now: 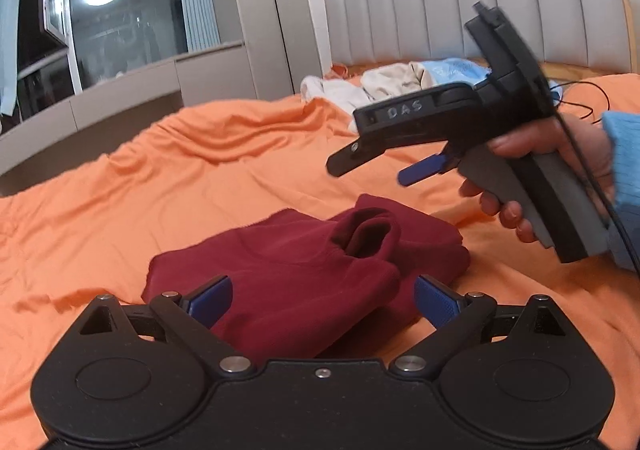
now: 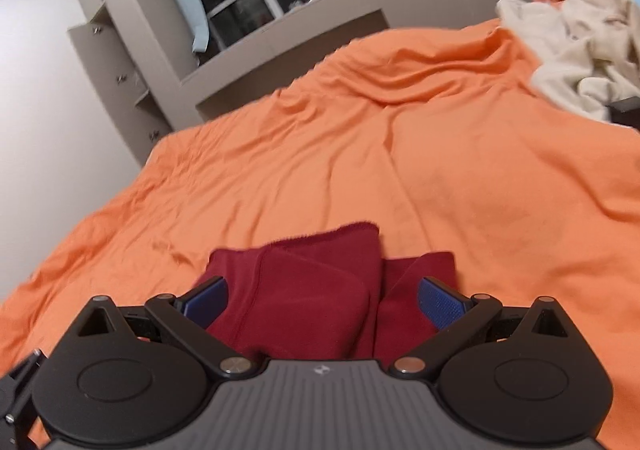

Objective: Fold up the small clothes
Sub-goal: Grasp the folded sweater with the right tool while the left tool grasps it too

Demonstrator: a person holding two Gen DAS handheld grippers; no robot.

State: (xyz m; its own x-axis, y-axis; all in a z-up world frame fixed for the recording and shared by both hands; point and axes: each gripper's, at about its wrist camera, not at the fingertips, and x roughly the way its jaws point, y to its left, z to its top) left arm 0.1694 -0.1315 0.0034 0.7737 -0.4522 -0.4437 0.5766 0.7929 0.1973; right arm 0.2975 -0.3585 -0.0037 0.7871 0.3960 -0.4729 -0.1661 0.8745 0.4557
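A dark red garment (image 1: 288,274) lies folded on the orange bedsheet (image 1: 200,169), with a rolled collar or cuff standing up on top. My left gripper (image 1: 323,300) is open just above the garment's near edge, its blue pads (image 1: 210,300) wide apart and not pressing the cloth. A person's hand (image 1: 520,177) in a light blue sleeve holds my right gripper (image 1: 376,169) above the garment's right side. In the right wrist view the right gripper (image 2: 323,302) is open over the same garment (image 2: 304,282), and its pads (image 2: 440,304) do not touch the cloth.
A heap of cream and pale blue clothes (image 1: 384,85) lies near the grey padded headboard (image 1: 480,1); the same heap (image 2: 580,49) shows in the right wrist view. A thin black cable (image 1: 580,105) trails over the sheet. Grey cabinets and a window (image 1: 128,9) stand beyond the bed's far edge.
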